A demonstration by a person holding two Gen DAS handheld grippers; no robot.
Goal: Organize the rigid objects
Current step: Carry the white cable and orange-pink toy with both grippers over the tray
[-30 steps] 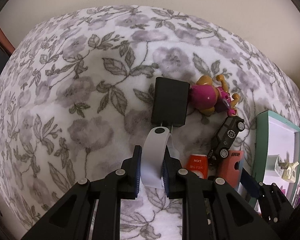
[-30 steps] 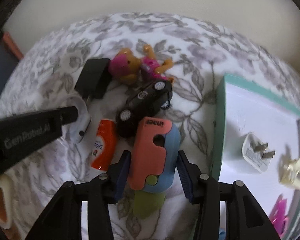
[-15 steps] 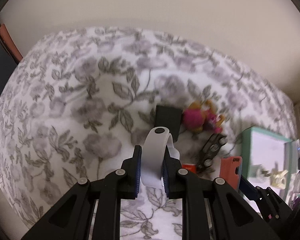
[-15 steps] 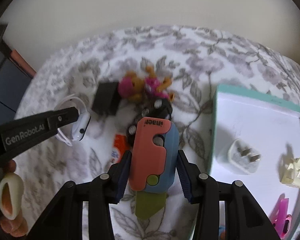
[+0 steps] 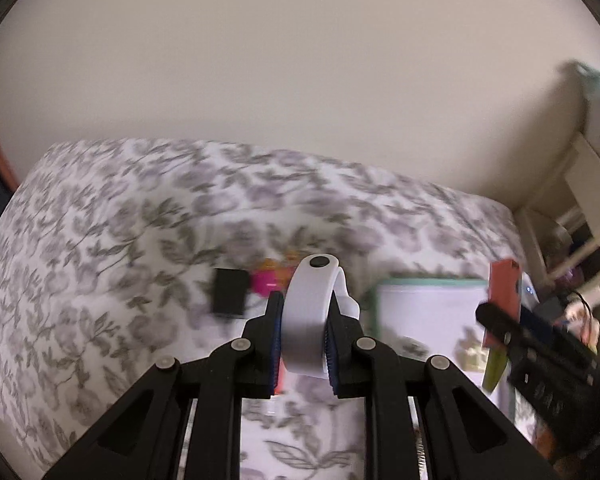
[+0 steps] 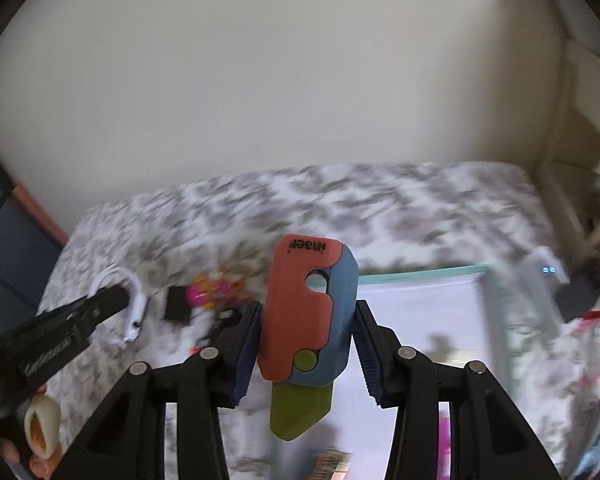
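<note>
Both grippers have risen well above the floral-print bedspread (image 5: pixel 112 240) since a second ago, carrying their loads up. Nearest, the left gripper (image 5: pixel 302 340) is clenched on a white plastic wristband with a dark button (image 5: pixel 308 312). The right gripper (image 6: pixel 306 344) grasps an orange-and-blue plastic folding toy knife with a green blade (image 6: pixel 306 320). Below lie a black rectangular block (image 5: pixel 230 292), a blurred pink doll (image 5: pixel 266 282), and a teal-rimmed white tray (image 5: pixel 420 308).
</note>
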